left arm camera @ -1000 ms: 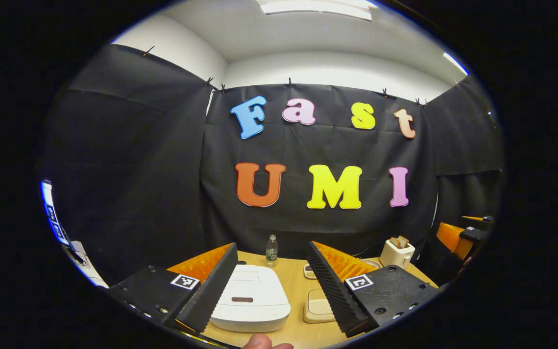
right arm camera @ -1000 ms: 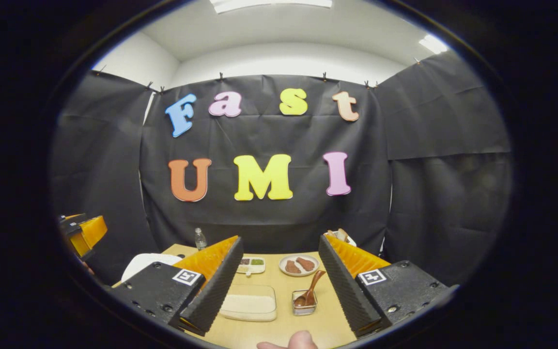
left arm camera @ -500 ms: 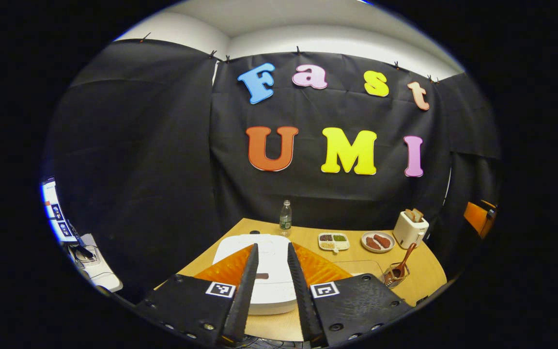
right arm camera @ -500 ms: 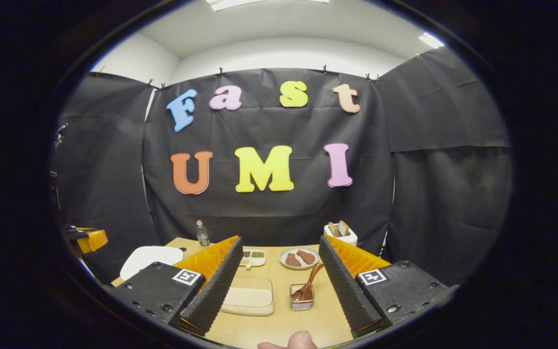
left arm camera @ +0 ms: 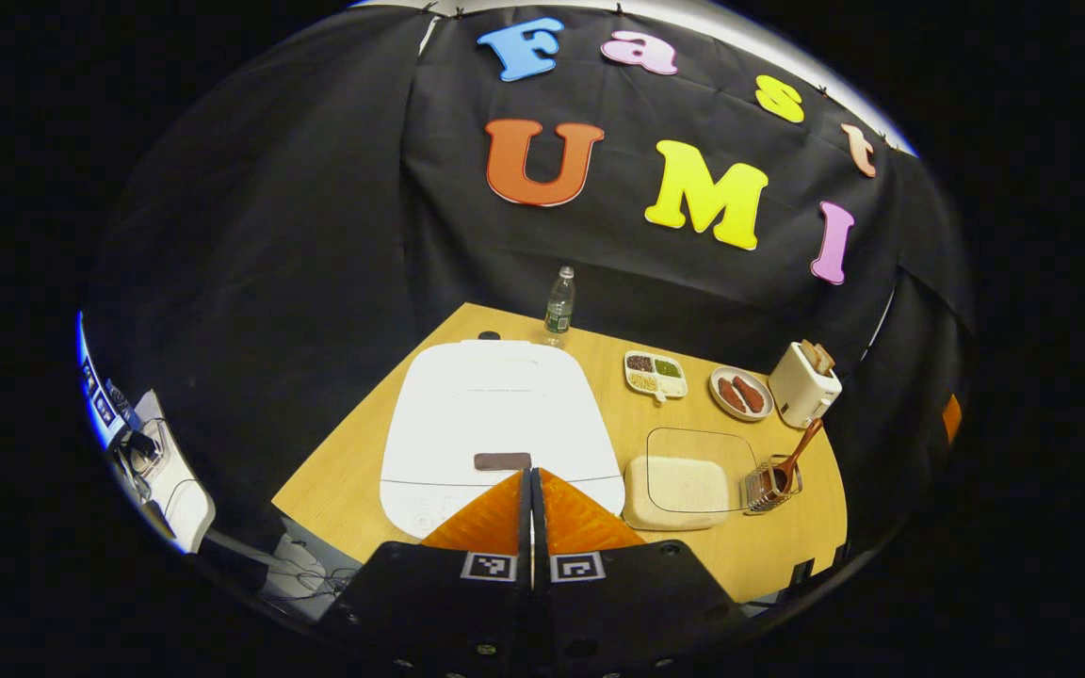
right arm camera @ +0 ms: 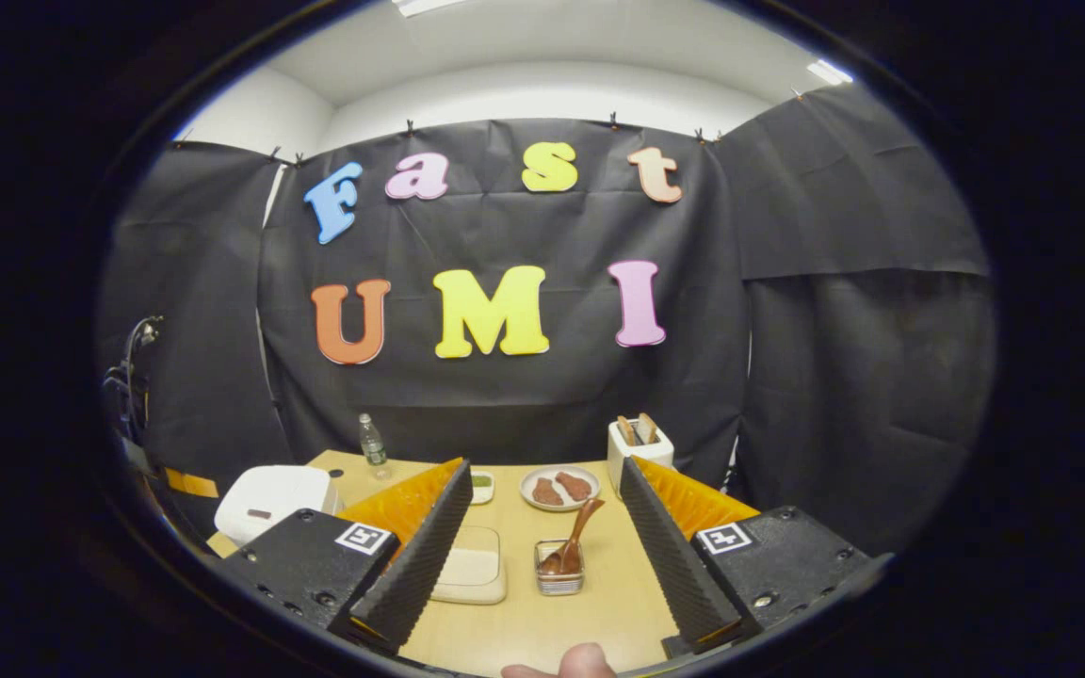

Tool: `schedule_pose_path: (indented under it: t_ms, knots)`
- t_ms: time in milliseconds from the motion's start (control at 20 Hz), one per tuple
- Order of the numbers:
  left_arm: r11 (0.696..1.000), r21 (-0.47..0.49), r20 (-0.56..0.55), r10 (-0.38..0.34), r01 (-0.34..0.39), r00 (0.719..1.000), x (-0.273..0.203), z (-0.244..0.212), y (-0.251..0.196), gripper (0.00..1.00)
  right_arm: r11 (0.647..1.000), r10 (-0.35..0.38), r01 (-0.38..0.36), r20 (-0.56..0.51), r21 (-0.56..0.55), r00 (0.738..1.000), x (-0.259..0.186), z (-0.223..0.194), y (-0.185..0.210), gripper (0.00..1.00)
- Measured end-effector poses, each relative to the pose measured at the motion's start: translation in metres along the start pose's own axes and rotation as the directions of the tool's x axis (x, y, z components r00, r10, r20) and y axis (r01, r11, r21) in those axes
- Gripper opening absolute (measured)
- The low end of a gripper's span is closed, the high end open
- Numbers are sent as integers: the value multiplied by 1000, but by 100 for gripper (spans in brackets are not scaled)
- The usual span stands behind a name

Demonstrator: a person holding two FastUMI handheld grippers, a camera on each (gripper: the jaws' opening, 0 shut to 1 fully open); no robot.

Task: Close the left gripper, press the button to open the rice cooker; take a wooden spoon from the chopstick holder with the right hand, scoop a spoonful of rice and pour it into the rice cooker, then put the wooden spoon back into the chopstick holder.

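- The left gripper (left arm camera: 531, 490) has its jaws pressed together on nothing, tips aimed at the dark button (left arm camera: 502, 460) on the front of the white rice cooker (left arm camera: 495, 414).
- That button looks like a stiff latch key; a firm, square push from the joined tips should suit it.
- The right gripper (right arm camera: 542, 527) hangs wide, empty, facing the wooden spoon (right arm camera: 573, 546).
- The spoon leans in the wire chopstick holder (right arm camera: 558, 576), well right of the cooker; light and rigid, it is best pinched on its raised handle.
- The rice container (left arm camera: 684, 485) sits between cooker and holder.
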State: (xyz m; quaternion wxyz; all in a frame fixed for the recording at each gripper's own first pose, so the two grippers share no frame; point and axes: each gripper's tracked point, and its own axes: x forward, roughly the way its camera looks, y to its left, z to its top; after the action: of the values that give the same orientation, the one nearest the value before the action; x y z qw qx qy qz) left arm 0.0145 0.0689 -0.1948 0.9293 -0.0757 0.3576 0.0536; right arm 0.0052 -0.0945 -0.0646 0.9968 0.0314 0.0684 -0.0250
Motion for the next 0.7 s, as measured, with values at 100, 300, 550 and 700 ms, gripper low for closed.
schedule_pose_path:
  t_ms: [100,300,550,700]
  knots:
    - [1000,-15,-58,-14,14,998,18,-5,7,0,1000,-16,15,-17,-9,1000,1,-6,-8,100]
    - [997,-79,-94,-30,23,995,50,-5,16,0,1000,-29,29,-51,-14,998,3,-16,-15,100]
    - [995,-98,-96,-36,26,995,78,-1,30,0,998,-38,33,-93,-50,995,6,-30,-14,100]
    - [989,-139,-96,-56,42,994,87,-1,34,0,998,-48,45,-93,-41,994,3,-30,-12,100]
